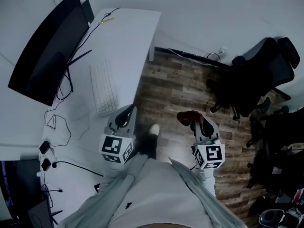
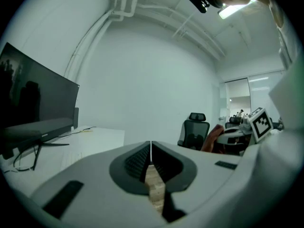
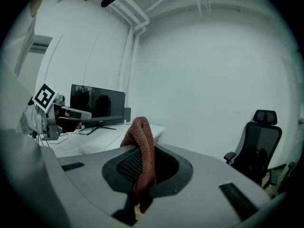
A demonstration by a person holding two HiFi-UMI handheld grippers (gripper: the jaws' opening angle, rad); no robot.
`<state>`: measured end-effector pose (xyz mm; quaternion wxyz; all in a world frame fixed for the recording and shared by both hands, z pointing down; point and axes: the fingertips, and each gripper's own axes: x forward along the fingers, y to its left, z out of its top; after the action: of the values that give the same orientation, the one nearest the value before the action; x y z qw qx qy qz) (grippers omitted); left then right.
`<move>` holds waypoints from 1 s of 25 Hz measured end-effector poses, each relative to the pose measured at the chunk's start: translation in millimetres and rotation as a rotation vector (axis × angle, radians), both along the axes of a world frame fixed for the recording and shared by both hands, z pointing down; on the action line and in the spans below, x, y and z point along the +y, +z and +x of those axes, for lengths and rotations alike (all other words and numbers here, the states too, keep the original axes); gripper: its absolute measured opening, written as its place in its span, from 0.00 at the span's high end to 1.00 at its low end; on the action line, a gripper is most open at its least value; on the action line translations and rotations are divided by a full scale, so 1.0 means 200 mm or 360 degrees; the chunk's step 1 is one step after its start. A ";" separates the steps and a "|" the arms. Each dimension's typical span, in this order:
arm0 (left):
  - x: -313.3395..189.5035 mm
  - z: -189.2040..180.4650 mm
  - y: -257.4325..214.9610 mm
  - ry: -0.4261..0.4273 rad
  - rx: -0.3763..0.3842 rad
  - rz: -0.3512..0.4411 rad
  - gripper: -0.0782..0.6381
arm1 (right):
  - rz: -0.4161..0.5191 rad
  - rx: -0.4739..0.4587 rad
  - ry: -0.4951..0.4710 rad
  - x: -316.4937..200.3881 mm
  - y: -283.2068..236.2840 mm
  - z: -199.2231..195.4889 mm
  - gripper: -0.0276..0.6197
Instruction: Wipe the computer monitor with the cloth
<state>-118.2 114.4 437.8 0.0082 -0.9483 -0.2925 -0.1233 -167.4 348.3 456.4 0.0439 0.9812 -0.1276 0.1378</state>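
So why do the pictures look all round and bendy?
Left gripper view: the wide lens leaves a black round border, and the ceiling light glares. Right gripper view: same border, the pipe curves, and the cloth looms big. Head view: the desk edges bow, and it is dim and bluish.

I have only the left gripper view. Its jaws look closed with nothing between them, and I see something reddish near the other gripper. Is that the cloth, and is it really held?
Observer: Yes. In the right gripper view the right gripper is shut on the cloth; a fold of it stands up above the jaws.
Operator: Is the cloth near the monitor?
Observer: No. The head view shows the right gripper over the wooden floor, off the desk and well apart from the monitor.
Operator: What lies on the way?
Observer: A white keyboard lies on the desk in front of the monitor.
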 end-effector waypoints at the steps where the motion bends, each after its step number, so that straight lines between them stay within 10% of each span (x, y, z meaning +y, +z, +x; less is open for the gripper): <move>1: 0.01 0.08 0.00 0.0008 -0.0003 -0.0006 0.86 | -0.0010 0.0000 -0.0001 0.01 -0.01 0.08 0.90; 12: 0.07 0.85 -0.07 -0.0006 0.0031 -0.0030 0.86 | -0.0051 -0.0021 -0.0075 0.01 -0.04 0.85 0.90; 25: -0.28 1.15 -0.03 -0.0411 0.0011 -0.0020 0.86 | -0.0010 -0.0049 -0.0504 -0.36 0.02 1.47 0.90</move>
<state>111.2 58.1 431.2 -0.0127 -0.9785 -0.1686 -0.1181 126.6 276.4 459.4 0.0661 0.9465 -0.2809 0.1446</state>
